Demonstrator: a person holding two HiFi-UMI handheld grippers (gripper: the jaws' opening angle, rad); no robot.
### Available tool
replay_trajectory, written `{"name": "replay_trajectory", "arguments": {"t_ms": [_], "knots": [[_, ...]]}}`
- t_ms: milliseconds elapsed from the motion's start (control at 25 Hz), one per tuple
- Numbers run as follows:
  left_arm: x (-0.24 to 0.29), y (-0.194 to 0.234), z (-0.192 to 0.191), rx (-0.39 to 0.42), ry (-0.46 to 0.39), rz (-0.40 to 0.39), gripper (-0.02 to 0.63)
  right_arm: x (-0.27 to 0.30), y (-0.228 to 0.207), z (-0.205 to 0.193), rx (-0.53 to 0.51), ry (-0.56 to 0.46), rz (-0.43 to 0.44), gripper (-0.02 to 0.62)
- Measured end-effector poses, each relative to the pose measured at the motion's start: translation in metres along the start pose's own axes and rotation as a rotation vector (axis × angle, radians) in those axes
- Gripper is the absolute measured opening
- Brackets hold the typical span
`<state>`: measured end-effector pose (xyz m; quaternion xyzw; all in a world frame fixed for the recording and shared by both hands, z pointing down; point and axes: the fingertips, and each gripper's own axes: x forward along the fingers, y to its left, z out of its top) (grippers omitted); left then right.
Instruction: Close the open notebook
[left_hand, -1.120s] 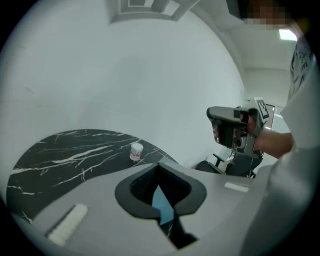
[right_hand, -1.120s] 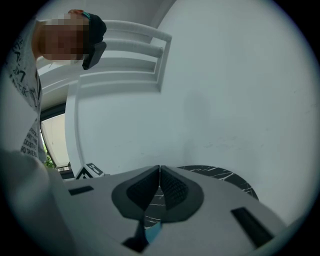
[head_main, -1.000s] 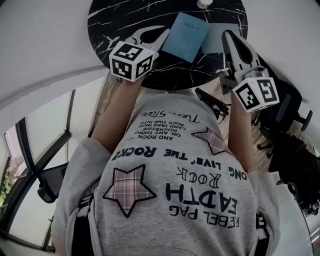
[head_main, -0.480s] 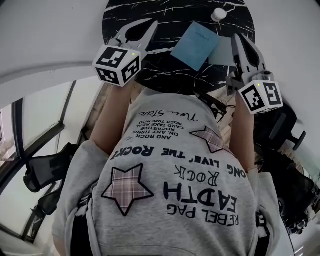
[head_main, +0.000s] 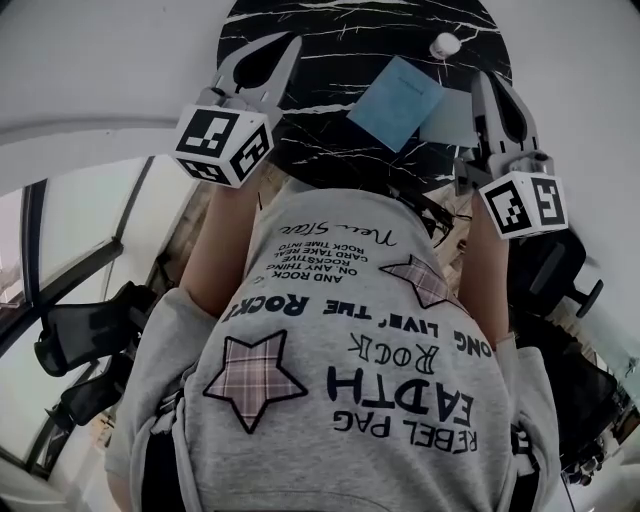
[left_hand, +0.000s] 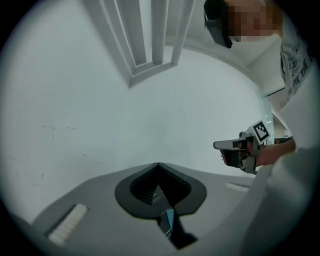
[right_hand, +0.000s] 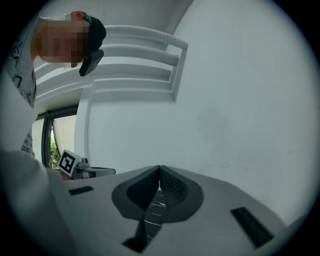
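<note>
A round black marble table (head_main: 335, 45) with white veining fills the top of the head view, set against a pale floor. I find the notebook (head_main: 397, 103) on the right half of that table, lying flat and turned at an angle. Only its blue cover shows, so I read it as closed. A paler grey-blue flat item (head_main: 452, 118) lies against its right edge; I cannot tell what it is. A small white round object (head_main: 444, 44) sits apart from the notebook, further across the table. The right gripper (head_main: 490, 80) is over the table's right rim, just beside the pale item. Its own view shows the jaws pressed together with nothing between them. The left gripper (head_main: 288, 42) is over the table's left side, well apart from the notebook. Its jaws are likewise clenched and empty; a sliver of blue shows through the slot behind them. Both gripper views face white wall and a white window frame (left_hand: 150, 40). A grey printed sweatshirt (head_main: 350, 400) fills the lower head view.
</note>
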<state>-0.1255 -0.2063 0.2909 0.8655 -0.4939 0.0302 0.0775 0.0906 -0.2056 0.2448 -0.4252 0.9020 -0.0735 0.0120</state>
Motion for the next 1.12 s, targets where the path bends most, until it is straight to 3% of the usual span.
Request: {"name": "replay_trajectory", "arguments": {"t_ms": [280, 1120], "knots": [[-0.012, 0.005, 0.025, 0.047, -0.099, 0.051, 0.009, 0.001, 0.005, 0.007, -0.015, -0.008, 0.008, 0.012], [-0.025, 0.007, 0.026, 0.036, -0.111, 0.062, 0.009, -0.001, 0.015, 0.010, -0.030, -0.027, 0.012, 0.012]]}}
